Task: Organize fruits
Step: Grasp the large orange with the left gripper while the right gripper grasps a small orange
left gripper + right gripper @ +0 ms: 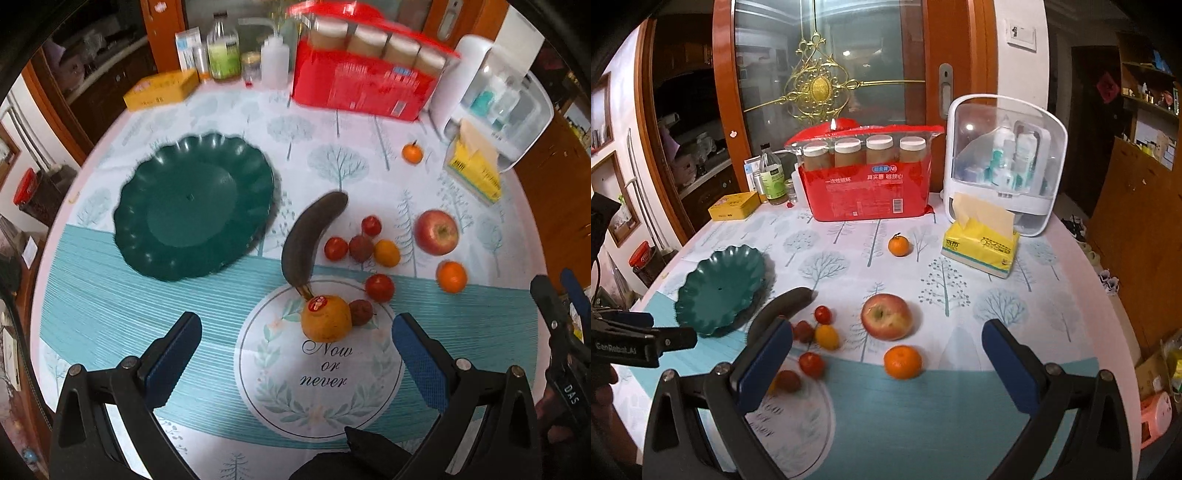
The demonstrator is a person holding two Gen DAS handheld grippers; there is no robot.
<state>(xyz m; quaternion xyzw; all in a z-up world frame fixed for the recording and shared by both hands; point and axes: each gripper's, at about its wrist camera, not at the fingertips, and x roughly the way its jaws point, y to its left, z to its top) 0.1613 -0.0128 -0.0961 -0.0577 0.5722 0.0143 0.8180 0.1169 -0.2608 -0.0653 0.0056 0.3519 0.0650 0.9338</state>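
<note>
Both grippers' fingers (173,354) spread wide, empty; orange (325,318) lies between left pair, untouched.

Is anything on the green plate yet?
No. The green plate holds no fruit; its whole top shows in the left wrist view. The banana and apple lie on the tablecloth beside it.

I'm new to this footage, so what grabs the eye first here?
The empty green plate sits left of the loose fruit. A blackened banana lies beside it, the red apple further right. The red package stands at the table's back.
</note>
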